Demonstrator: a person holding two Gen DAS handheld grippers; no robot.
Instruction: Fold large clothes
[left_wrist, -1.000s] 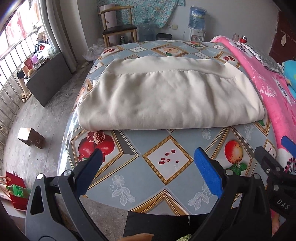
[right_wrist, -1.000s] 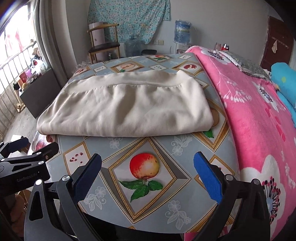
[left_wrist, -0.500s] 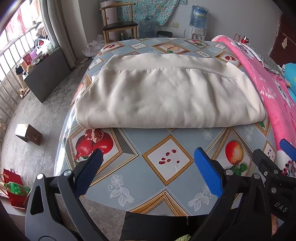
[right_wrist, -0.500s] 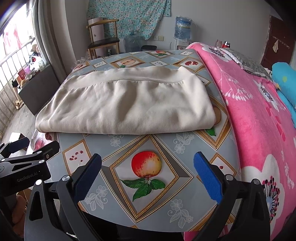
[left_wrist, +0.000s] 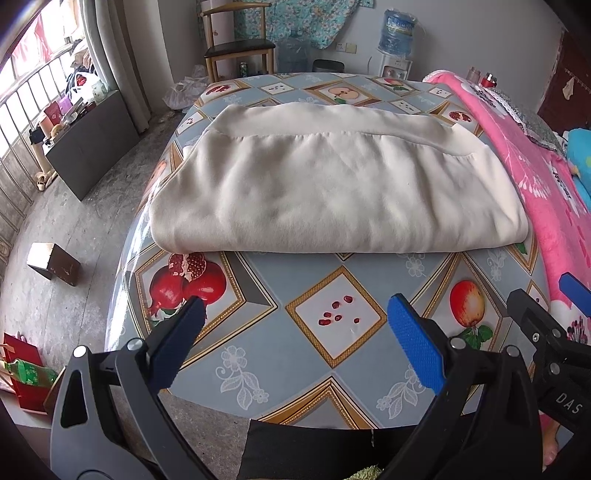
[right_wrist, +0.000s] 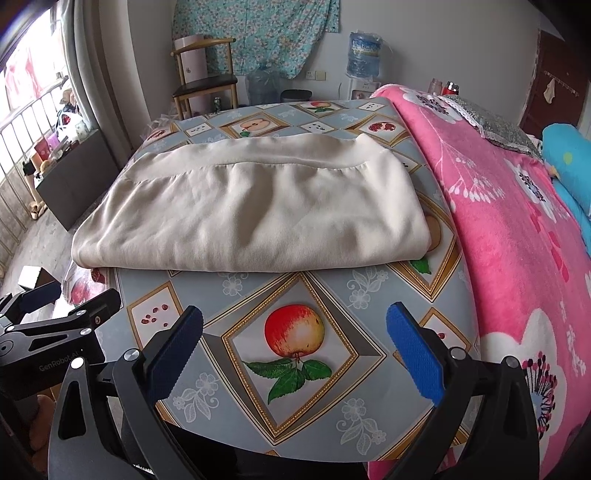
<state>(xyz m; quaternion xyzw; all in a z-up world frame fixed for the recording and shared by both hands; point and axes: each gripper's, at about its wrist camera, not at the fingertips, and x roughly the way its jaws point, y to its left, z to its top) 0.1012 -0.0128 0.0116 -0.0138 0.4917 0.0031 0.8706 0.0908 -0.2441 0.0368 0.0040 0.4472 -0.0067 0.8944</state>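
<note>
A cream garment (left_wrist: 332, 184) lies folded into a thick rectangle on the fruit-patterned table cover (left_wrist: 332, 317), its ribbed hem band along the far side. The right wrist view shows the same cream garment (right_wrist: 255, 210) across the table cover (right_wrist: 295, 339). My left gripper (left_wrist: 293, 343) hovers over the near table edge, short of the garment, open with nothing between its blue pads. My right gripper (right_wrist: 295, 347) is beside it to the right, also open and empty, above the apple print. Each gripper shows at the edge of the other's view.
A pink flowered blanket (right_wrist: 517, 240) covers the bed along the table's right side. A wooden chair (left_wrist: 236, 48) and a water dispenser (left_wrist: 397, 33) stand beyond the far end. To the left are bare floor, a small box (left_wrist: 53, 264) and a dark cabinet (left_wrist: 92, 147).
Both grippers have edged slightly forward and upward toward the garment, which looks a little nearer. Both stay open and the garment has not moved.
</note>
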